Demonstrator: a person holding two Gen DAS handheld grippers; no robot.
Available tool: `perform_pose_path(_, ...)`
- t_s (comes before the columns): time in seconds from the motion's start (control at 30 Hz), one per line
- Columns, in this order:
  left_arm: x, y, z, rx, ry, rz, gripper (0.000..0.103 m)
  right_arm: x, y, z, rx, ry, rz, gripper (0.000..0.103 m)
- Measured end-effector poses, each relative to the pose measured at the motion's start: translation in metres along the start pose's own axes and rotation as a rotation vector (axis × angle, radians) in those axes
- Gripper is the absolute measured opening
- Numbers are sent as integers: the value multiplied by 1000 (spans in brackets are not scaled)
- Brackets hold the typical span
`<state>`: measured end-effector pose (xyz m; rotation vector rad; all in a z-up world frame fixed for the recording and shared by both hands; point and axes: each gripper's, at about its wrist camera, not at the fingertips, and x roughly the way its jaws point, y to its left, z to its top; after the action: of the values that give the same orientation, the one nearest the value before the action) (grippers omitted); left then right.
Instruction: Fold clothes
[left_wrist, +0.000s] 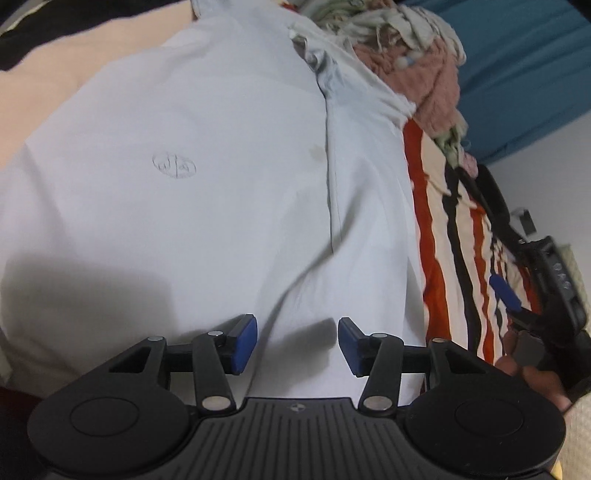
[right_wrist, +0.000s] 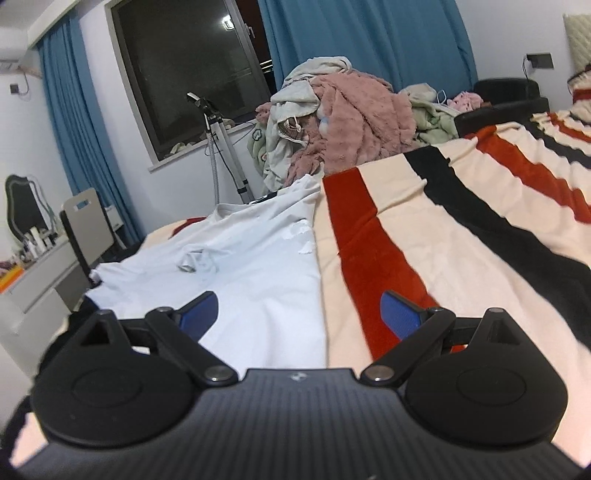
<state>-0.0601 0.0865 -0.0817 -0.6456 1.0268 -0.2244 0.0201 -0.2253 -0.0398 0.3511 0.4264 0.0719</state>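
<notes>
A white shirt (left_wrist: 207, 177) with a small embroidered logo (left_wrist: 174, 167) lies spread on the striped blanket (left_wrist: 454, 236). My left gripper (left_wrist: 297, 341) hovers open just above its near part, holding nothing. In the right wrist view the same shirt (right_wrist: 251, 266) lies flat with a folded right edge along the red stripe. My right gripper (right_wrist: 299, 310) is open and empty, low over the shirt's near right edge. The right gripper also shows in the left wrist view (left_wrist: 506, 291) at the far right, over the blanket.
A pile of pink and pale clothes (right_wrist: 332, 118) sits at the far end of the bed. The striped blanket (right_wrist: 461, 229) stretches to the right. A tripod (right_wrist: 221, 147), a chair (right_wrist: 88, 225) and a desk (right_wrist: 33, 280) stand left of the bed.
</notes>
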Motion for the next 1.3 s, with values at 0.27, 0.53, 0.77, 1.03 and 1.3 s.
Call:
perform_pose_path(0.27,-14,-17,-32,180,62,48,3,-34,19,-26,-64,61,25,96)
perform_pose_path(0.53,-45,-47,-80,448,-74,209,17,-65,38,-41,-169,46,6,96)
perform_pose_path(0.77,-98,-62,-88,496,-240,229,85,-110,48,-36,-170,-36,1,96)
perform_pose_path(1.03,-143,-113,-78,573,-402,232,101,-163,79,-9,-169,-142,35,96)
perform_pose_path(1.3,-202,-159,-73,610,-527,262,101,-209,104,15,-149,-179,79,96)
